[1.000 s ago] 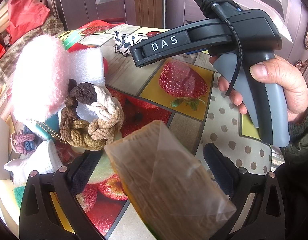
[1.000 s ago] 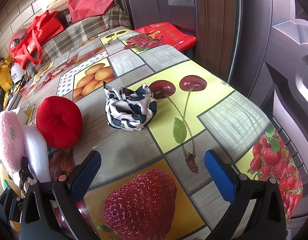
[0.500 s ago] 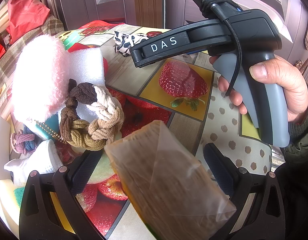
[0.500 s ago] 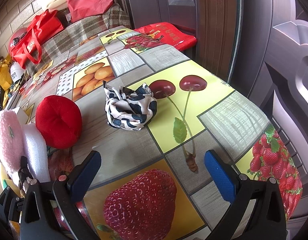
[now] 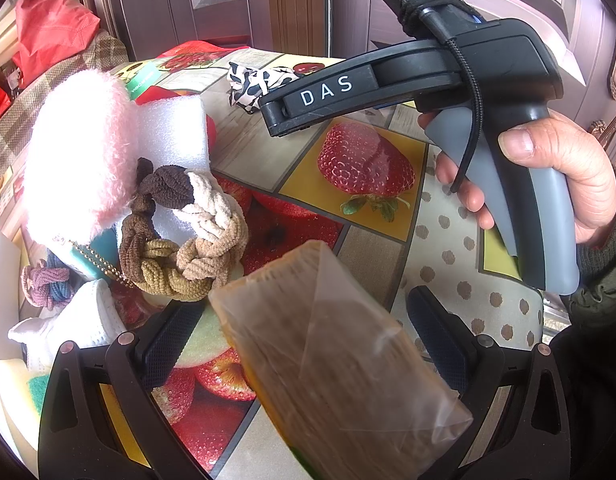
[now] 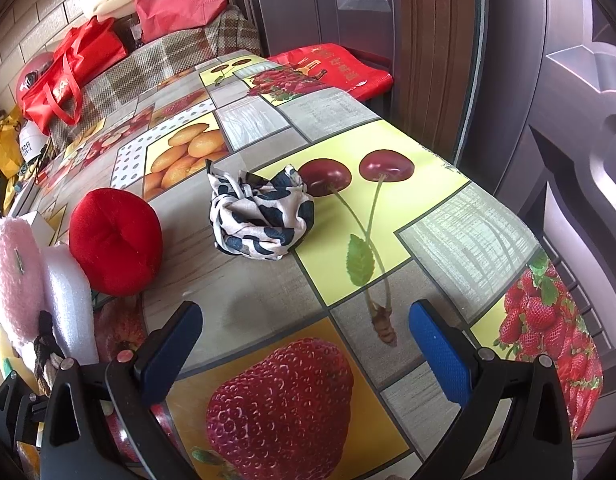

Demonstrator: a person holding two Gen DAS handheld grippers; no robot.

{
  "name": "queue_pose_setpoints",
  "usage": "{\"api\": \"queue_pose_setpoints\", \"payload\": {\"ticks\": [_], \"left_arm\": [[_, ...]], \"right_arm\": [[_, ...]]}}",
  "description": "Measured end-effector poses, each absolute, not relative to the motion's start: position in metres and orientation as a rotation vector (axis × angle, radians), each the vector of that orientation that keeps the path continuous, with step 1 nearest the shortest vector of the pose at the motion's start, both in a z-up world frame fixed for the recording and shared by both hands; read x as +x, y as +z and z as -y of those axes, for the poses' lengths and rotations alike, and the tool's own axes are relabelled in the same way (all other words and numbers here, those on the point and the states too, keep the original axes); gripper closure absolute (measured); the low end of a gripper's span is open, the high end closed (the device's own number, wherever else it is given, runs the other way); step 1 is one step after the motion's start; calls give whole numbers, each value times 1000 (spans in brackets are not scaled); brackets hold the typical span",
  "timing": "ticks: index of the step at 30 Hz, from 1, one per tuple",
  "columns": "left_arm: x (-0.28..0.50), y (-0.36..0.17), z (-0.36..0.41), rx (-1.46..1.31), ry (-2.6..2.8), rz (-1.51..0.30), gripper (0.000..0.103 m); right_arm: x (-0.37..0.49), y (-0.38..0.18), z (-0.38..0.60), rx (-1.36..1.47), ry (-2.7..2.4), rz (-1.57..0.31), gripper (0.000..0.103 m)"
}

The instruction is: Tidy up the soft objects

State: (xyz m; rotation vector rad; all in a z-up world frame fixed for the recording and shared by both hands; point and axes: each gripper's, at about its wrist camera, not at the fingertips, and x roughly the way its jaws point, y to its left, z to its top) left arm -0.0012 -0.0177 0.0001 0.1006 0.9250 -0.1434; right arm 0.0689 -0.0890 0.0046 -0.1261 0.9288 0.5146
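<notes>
My left gripper (image 5: 304,316) is open, and a brown sponge wrapped in clear plastic (image 5: 340,364) lies between its jaws without either pad touching it. Ahead on the left sit a braided brown and cream hair tie (image 5: 180,236), a pink fluffy pad (image 5: 76,148) and a white foam block (image 5: 176,128). My right gripper (image 6: 304,336) is open and empty above the table. A black and white patterned cloth (image 6: 260,212) lies ahead of it, and a red round cushion (image 6: 116,236) is to its left. The cloth also shows in the left wrist view (image 5: 260,80).
The fruit-print tablecloth (image 6: 388,208) covers the table. A purple and blue hair tie (image 5: 44,284) and a white knit item (image 5: 84,316) lie at the left. Red bags (image 6: 68,68) sit on a checked bench beyond. Doors stand close behind the table's far edge.
</notes>
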Motion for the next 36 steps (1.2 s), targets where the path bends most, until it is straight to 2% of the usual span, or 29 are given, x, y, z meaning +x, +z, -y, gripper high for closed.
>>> {"api": "queue_pose_setpoints", "payload": {"ticks": [20,28,32,36], "left_arm": [[-6,2,21,123,-113,-904,1],[-50,55,-1,14,-72,-650,1],[-92,91,-41,-119,-36,-513,1],[-133,104,-86,-217,-21,-477,0]], "right_arm": [[69,5,90,-126,516,-929,0],[69,5,90,-132,513,-929,0],[68,4,88,-138,510,-930,0],[68,4,89,-139,509,-930,0]]}}
